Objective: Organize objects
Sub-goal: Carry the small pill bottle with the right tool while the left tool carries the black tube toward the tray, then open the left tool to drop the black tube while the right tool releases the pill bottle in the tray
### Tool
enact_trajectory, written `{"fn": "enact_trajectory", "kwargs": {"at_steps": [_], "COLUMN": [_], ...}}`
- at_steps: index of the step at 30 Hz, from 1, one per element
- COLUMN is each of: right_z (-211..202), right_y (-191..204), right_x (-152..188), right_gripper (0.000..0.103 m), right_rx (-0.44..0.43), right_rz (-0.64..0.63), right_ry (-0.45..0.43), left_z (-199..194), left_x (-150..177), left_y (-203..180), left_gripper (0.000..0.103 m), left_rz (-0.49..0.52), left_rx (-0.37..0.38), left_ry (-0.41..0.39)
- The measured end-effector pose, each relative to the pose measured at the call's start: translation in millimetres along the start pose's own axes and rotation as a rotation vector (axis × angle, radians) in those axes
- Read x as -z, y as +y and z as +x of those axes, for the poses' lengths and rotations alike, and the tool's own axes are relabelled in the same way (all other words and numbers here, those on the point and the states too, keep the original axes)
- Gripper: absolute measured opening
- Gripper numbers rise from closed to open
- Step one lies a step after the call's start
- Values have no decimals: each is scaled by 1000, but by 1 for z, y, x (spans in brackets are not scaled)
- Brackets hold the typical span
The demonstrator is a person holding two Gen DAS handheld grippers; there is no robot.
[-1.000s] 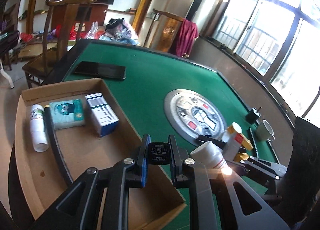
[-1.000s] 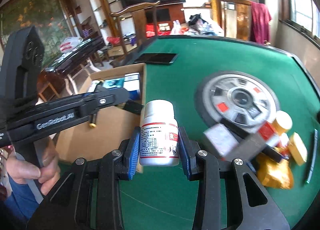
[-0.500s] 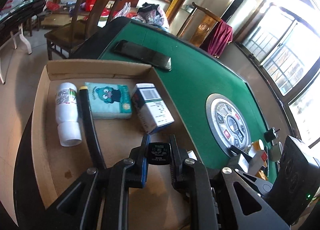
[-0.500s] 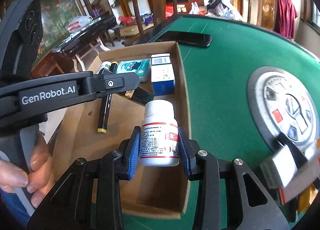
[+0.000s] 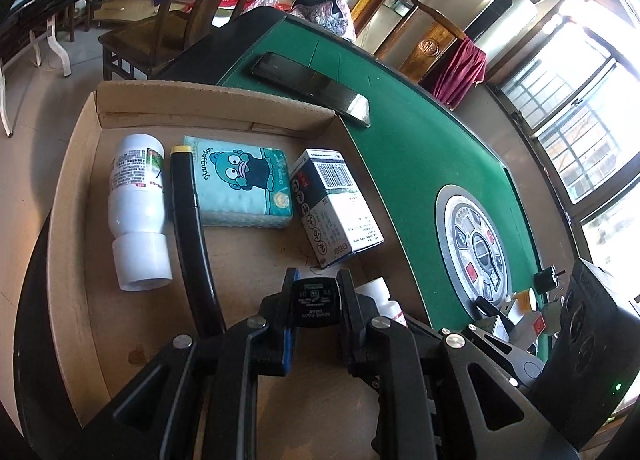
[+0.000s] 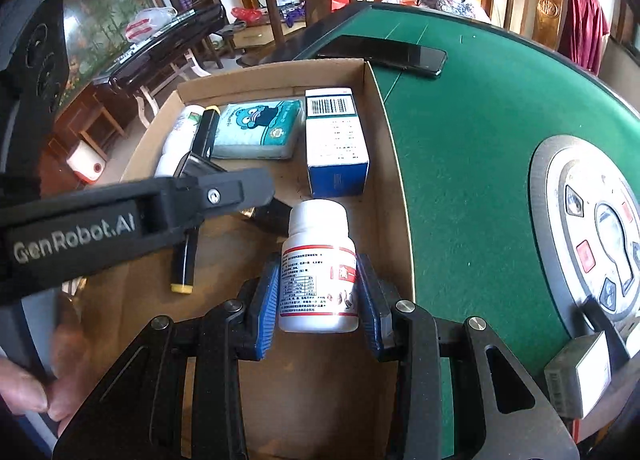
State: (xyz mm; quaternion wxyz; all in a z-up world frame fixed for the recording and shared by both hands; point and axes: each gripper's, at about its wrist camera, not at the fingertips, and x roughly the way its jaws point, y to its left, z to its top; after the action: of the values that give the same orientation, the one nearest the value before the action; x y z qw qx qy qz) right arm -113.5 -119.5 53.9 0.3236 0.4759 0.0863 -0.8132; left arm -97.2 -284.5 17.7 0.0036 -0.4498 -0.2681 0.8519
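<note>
The right claw [image 6: 318, 300] grips a white pill bottle [image 6: 319, 268] upright above the cardboard box [image 6: 394, 164].

"GenRobot.AI" stands in pale letters on the arm of the left gripper [image 6: 276, 212]. A barcode is printed on the blue-and-white box [image 6: 334, 140]. The white bottle [image 6: 319, 272] carries a label too small to read.

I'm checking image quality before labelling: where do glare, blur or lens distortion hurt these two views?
Left wrist view: the windows are blown out white, and the fisheye bends the cardboard box and green table edges. Right wrist view: evenly lit, the pill bottle label sharp; the small box at lower right is soft and stretched.
</note>
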Motion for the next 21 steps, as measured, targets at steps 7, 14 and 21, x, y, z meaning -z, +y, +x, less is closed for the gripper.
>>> {"fn": "enact_trajectory", "kwargs": {"at_steps": [7,14,21], "right_z": [-1,-23,-65], "right_y": [0,-9,-28], "right_x": [-4,1,30], "right_gripper": [36,36,36], "right_rx": [14,2,-77], "right_rz": [6,34,88], "right_ry": [-27,-88,-178], "left_z": [-5,-18,-20], "left_x": [-3,-4,-3], "left_y": [4,2,-2], "left_gripper": [39,55,58], "left_rz": [-47,-62,-43], "left_rx": [48,71,47], "left_ry": [-26,-103,-148]}}
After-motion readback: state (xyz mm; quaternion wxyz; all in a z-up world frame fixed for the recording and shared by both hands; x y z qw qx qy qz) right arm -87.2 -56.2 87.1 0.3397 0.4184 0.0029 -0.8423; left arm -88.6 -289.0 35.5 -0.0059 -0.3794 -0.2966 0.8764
